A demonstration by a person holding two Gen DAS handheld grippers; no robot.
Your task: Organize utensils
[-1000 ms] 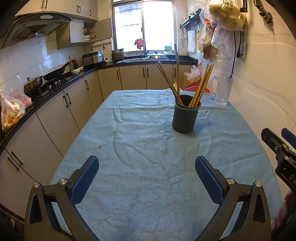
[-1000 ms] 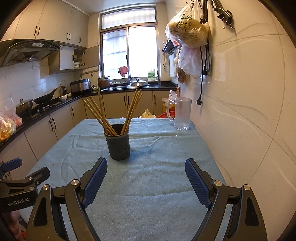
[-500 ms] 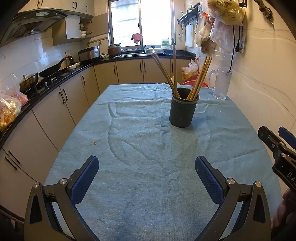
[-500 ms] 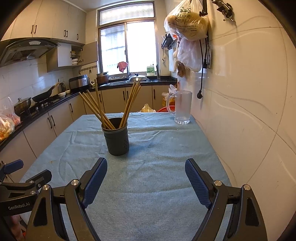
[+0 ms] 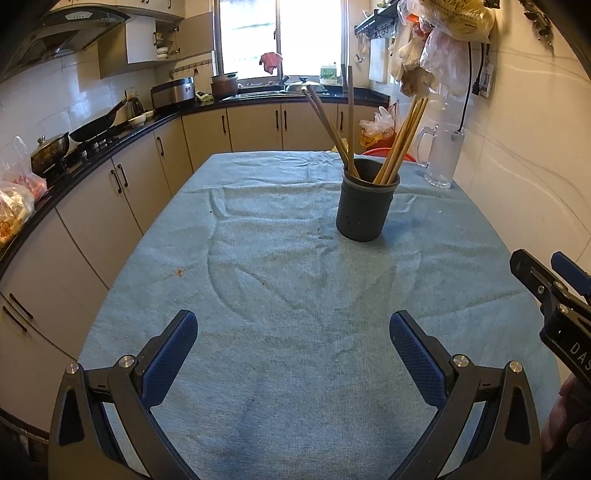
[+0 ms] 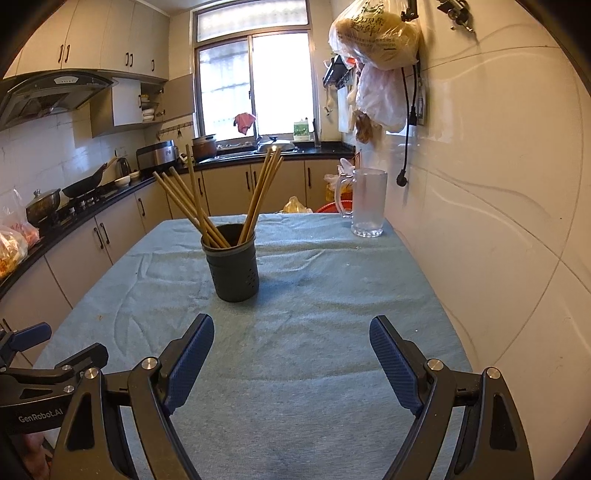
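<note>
A narrow kitchen with cream cabinets, a bright window at the far end and a tiled wall on the right surrounds a counter (image 5: 280, 369) draped in a wrinkled blue-green cloth (image 6: 306, 354).

The left gripper (image 5: 293, 349) hovers low over the near part of the cloth, its jaws spread wide with nothing between them; the blue pads (image 5: 168, 356) face each other across bare fabric. The right gripper (image 6: 291, 358) sits alongside it, jaws likewise spread wide and gripping nothing. In the left wrist view the right gripper's black frame shows at the right edge; in the right wrist view the left gripper's frame shows at the lower left.

The dark utensil holder (image 5: 366, 206) stands upright on the cloth, well ahead of both pairs of jaws: ahead and to the right of the left gripper's gap, ahead and slightly left of the right gripper's gap. A bunch of wooden chopsticks (image 6: 258, 195) stands in it, fanned out, some leaning left and some right, with one nearly vertical.

Farther ahead, beyond the holder and to the right of the jaws, a clear glass mug (image 6: 365, 201) stands near the wall at the far edge of the counter. Plastic bags (image 6: 376, 35) hang from the wall above it. A wok (image 5: 94, 127) and a lidded pot (image 5: 50, 147) rest on the stove far to the left.
</note>
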